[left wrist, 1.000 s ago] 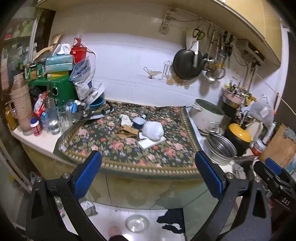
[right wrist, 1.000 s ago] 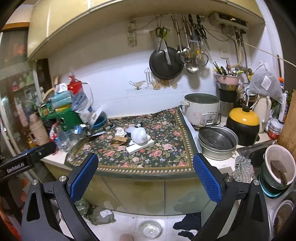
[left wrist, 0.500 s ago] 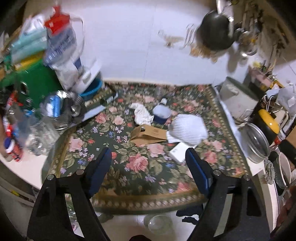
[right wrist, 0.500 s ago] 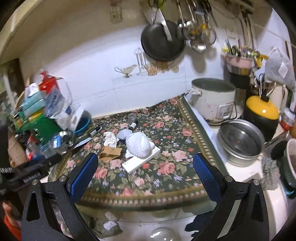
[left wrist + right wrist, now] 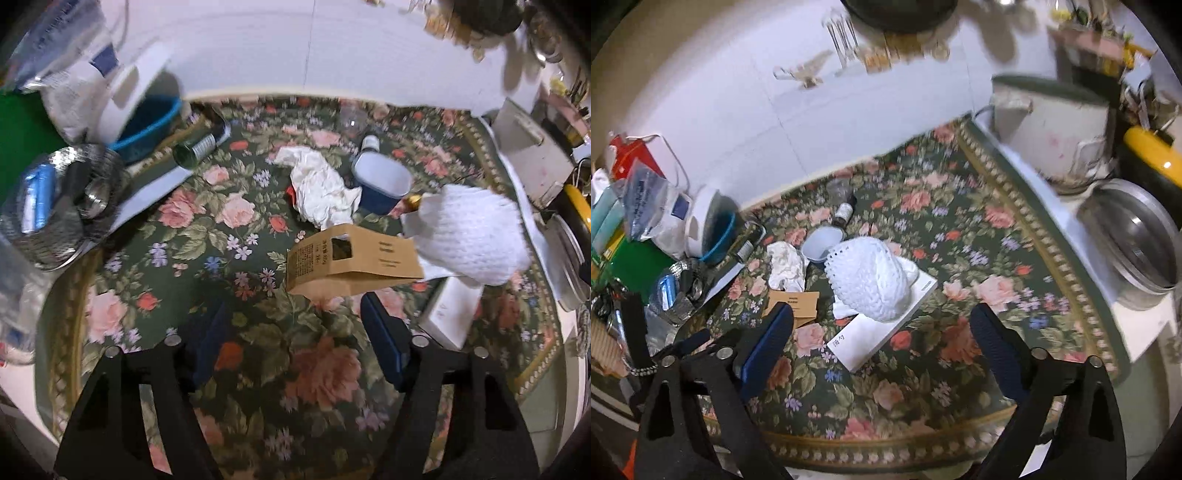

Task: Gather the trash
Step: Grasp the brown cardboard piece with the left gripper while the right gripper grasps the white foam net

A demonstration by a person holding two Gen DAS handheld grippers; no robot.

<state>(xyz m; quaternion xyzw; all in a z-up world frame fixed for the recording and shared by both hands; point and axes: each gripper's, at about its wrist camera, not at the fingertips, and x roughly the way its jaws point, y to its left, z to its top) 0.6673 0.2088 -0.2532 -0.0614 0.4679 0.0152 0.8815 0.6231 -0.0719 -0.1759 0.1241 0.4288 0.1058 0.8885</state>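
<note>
Both grippers are brought down close over the floral cloth (image 5: pixel 207 258); left gripper (image 5: pixel 295 332) and right gripper (image 5: pixel 882 332) jaws are closing, empty

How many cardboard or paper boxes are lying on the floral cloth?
2. A brown cardboard box lies near the cloth's middle, just ahead of the left gripper. A flat white box lies under the white foam net. Others may be hidden.

this is looking like a lived-in home kitchen: a white tiled wall (image 5: pixel 738 110) is backing a cluttered counter (image 5: pixel 1082 236) that is wearing a floral cloth (image 5: pixel 960 240), a rice cooker (image 5: pixel 1052 129) and a steel pot (image 5: pixel 1137 240) are sitting at its right end, and a dark pan (image 5: pixel 897 11) is hanging above.
</note>
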